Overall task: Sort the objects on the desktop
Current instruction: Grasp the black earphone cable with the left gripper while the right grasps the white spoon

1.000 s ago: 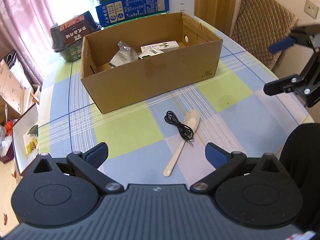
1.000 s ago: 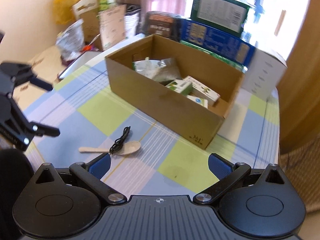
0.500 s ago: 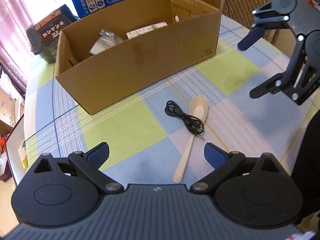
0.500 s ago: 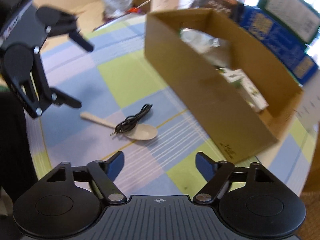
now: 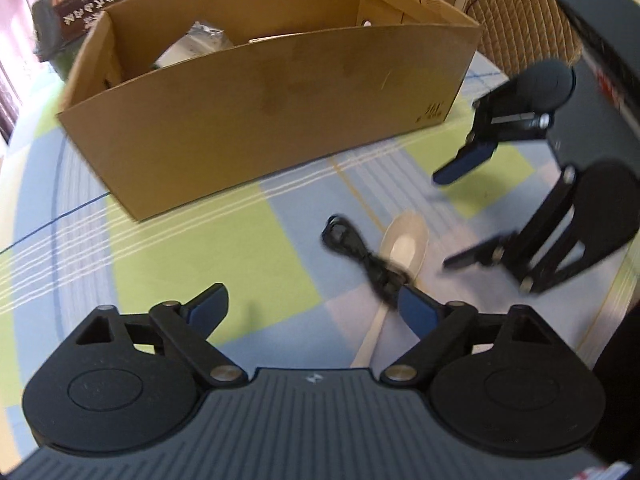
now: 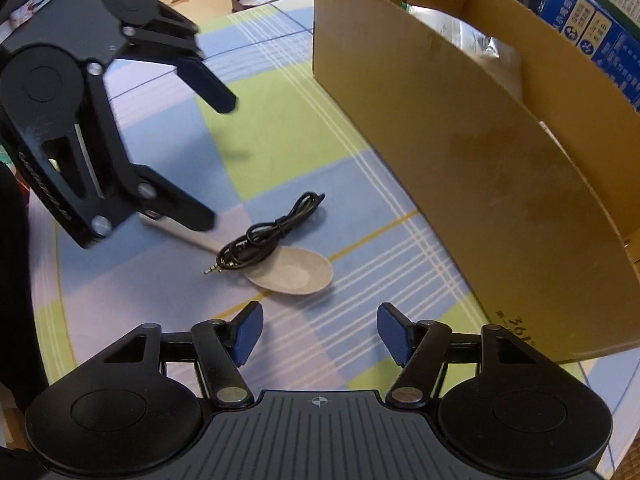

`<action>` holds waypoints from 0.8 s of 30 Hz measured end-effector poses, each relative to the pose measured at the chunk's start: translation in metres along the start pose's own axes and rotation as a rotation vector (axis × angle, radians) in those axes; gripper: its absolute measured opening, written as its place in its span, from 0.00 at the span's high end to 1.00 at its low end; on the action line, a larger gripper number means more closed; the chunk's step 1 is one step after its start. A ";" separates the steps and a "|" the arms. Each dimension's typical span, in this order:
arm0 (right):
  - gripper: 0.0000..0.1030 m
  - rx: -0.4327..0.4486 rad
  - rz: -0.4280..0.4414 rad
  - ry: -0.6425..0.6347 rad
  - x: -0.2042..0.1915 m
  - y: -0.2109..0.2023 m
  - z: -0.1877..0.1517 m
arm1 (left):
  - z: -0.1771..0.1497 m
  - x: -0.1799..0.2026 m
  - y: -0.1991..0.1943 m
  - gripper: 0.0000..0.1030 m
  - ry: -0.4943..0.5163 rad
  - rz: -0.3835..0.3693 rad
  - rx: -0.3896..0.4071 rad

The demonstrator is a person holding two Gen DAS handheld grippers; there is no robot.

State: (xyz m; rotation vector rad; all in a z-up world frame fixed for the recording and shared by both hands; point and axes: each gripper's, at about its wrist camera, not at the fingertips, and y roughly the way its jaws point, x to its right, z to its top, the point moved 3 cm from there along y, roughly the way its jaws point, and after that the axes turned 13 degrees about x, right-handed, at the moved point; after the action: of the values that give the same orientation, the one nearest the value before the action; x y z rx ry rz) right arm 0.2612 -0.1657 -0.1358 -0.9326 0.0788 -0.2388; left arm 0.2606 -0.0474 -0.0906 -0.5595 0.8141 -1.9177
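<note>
Checked in blue, green and lilac, the tablecloth (image 6: 280, 120) covers a round table whose near edge curves just under both grippers. Nearest the left gripper (image 5: 312, 308), whose blue-padded fingers stand wide apart and hold nothing, lies a pale wooden spoon (image 5: 404, 248) with its handle pointing back toward that gripper's right finger. A coiled black audio cable (image 6: 268, 236) rests across the spoon's neck, its plug end on the cloth beside the handle. From the right wrist view the spoon bowl (image 6: 292, 272) sits just ahead of the right gripper (image 6: 320, 334), which is also spread open and empty; the left gripper's lower finger hangs over the handle end. Both grippers face the spoon and cable from opposite sides, so the room around these two things is tight, while bare cloth stretches to the left of the cable. Beyond them an open cardboard box (image 5: 280, 120) stands with its tall front wall toward the grippers; a crumpled silver pouch (image 5: 200, 40) lies inside. Behind the box sit a dark snack package (image 5: 80, 12) and blue cartons (image 6: 592, 40), and a quilted chair back (image 5: 520, 12) rises past the table's far right edge
</note>
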 end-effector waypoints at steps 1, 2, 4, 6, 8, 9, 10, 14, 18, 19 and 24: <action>0.40 -0.002 0.002 -0.001 0.000 0.001 0.000 | 0.002 0.002 0.004 0.18 -0.009 -0.009 0.002; 0.40 -0.005 0.003 -0.003 0.000 0.002 -0.002 | 0.004 0.004 0.008 0.23 -0.023 -0.016 0.003; 0.40 -0.008 0.001 -0.003 0.001 0.003 -0.003 | 0.007 0.007 0.016 0.32 -0.059 -0.028 0.000; 0.40 -0.006 0.000 0.004 0.003 0.003 -0.005 | 0.009 0.011 0.025 0.38 -0.084 -0.050 -0.007; 0.40 -0.004 -0.002 0.008 0.003 0.003 -0.006 | 0.009 0.014 0.031 0.43 -0.098 -0.065 -0.011; 0.40 -0.004 -0.002 0.009 0.004 0.003 -0.007 | 0.008 0.016 0.035 0.45 -0.101 -0.067 -0.017; 0.40 -0.004 -0.002 0.010 0.003 0.003 -0.007 | 0.007 0.017 0.038 0.51 -0.102 -0.067 -0.022; 0.40 0.002 0.008 -0.004 0.001 0.003 -0.005 | 0.002 0.018 0.044 0.84 -0.091 -0.073 -0.049; 0.40 0.013 0.026 -0.046 -0.003 0.004 0.002 | -0.001 0.011 0.033 0.90 -0.027 -0.061 -0.068; 0.40 0.015 0.033 -0.061 -0.005 0.005 0.004 | -0.003 0.008 0.029 0.91 -0.005 -0.048 -0.072; 0.40 0.011 0.091 -0.171 -0.019 0.012 0.017 | -0.010 -0.008 0.016 0.91 0.095 0.010 -0.089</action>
State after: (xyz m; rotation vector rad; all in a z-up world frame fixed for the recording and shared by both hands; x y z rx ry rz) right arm 0.2476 -0.1408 -0.1365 -0.9322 -0.0378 -0.0743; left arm 0.2667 -0.0430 -0.1097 -0.5197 0.9657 -1.9175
